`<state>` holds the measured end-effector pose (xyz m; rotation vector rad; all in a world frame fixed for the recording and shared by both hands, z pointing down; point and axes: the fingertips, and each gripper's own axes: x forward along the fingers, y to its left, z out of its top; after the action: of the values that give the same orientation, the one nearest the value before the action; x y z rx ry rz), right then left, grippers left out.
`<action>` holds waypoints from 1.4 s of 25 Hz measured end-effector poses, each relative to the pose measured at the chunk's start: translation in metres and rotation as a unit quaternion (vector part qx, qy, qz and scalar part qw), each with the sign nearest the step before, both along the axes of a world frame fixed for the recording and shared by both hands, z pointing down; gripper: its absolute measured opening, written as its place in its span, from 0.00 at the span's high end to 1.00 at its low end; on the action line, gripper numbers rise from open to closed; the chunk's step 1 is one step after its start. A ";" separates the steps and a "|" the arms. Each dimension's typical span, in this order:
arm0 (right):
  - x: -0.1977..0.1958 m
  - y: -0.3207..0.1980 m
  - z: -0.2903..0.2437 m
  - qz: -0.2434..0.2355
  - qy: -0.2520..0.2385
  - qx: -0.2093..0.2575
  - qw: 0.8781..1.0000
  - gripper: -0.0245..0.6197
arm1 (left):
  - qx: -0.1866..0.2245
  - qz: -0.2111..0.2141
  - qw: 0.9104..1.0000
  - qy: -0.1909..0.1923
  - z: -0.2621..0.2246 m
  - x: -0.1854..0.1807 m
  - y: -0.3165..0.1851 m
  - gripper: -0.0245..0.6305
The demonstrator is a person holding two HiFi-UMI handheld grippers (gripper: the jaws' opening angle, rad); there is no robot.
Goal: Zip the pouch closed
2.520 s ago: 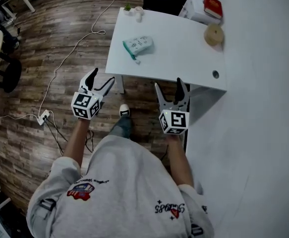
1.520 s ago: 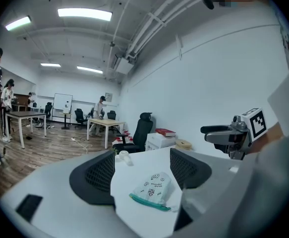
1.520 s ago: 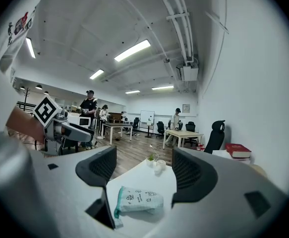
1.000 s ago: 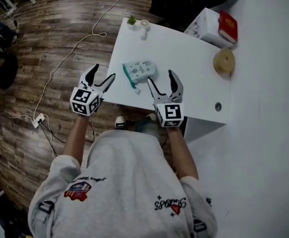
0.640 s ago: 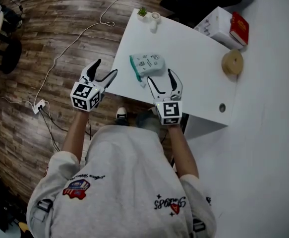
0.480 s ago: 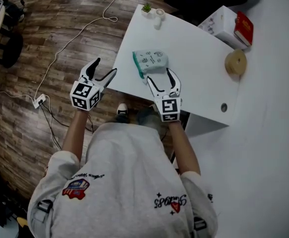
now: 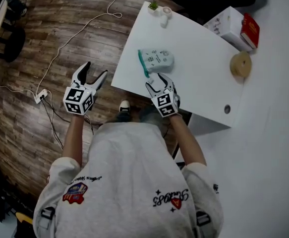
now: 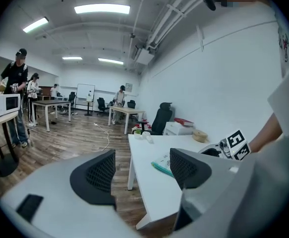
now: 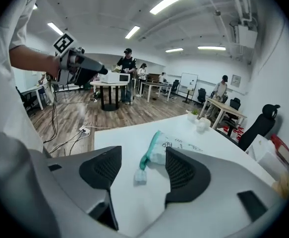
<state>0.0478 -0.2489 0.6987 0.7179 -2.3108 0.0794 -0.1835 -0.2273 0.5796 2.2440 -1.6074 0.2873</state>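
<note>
Since nothing is gripped yet, stage: approach only, zipping not begun.
left tongs (image 7: 95, 69): released, empty, out past the tabletop's left edge over the floor, well apart from the pouch.
pouch (image 7: 157, 59): flat on the tabletop near its front-left corner. Teal zip (image 7: 143, 64) runs along its left side, and the pale pull tab (image 9: 140, 176) trails toward the person.
right tongs (image 7: 159, 82): jaws apart, just been narrowing, nothing clamped. The tab sits in line between the 2 pads, just ahead, untouched.
risk 1: if only 1 tool reaches the pouch and the body stays unpinned, pulling the tab would likely drag the whole pouch with no zip travel.
risk 2: the tab is small and lies flat, so a shallow bite could slip off or scrape the surface.
risk 3: the pouch is near the edge, so a shove could push it off.
surface: white tabletop (image 7: 199, 90), smooth, mostly bare. Tape roll (image 7: 240, 63) and a box with a red book (image 7: 250, 29) sit far right, away from the pouch.
room: wood floor (image 7: 30, 38), open office with strip lights, other desks and chairs, people standing at the back.
</note>
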 end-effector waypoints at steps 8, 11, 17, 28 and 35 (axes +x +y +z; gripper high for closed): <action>0.002 0.015 0.065 -0.072 0.100 -0.048 0.991 0.62 | -0.010 -0.028 1.000 -0.005 0.008 -0.026 0.016 0.44; 0.006 0.014 0.080 -0.084 0.130 -0.058 0.986 0.65 | -0.016 -0.032 0.999 -0.008 0.014 -0.031 0.021 0.44; 0.008 0.007 0.098 -0.094 0.154 -0.076 0.981 0.65 | -0.026 -0.043 0.999 -0.003 0.022 -0.032 0.028 0.44; 0.003 0.013 0.109 -0.105 0.167 -0.134 0.971 0.81 | -0.032 -0.037 0.999 0.005 0.024 -0.024 0.029 0.44; 0.006 0.012 0.107 -0.066 0.145 -0.152 0.975 0.93 | -0.037 -0.027 0.999 0.005 0.027 -0.017 0.032 0.44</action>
<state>0.0533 -0.2368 0.8056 0.3894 -2.0011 0.2455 -0.2002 -0.1953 0.6069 2.1401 -1.6239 0.3157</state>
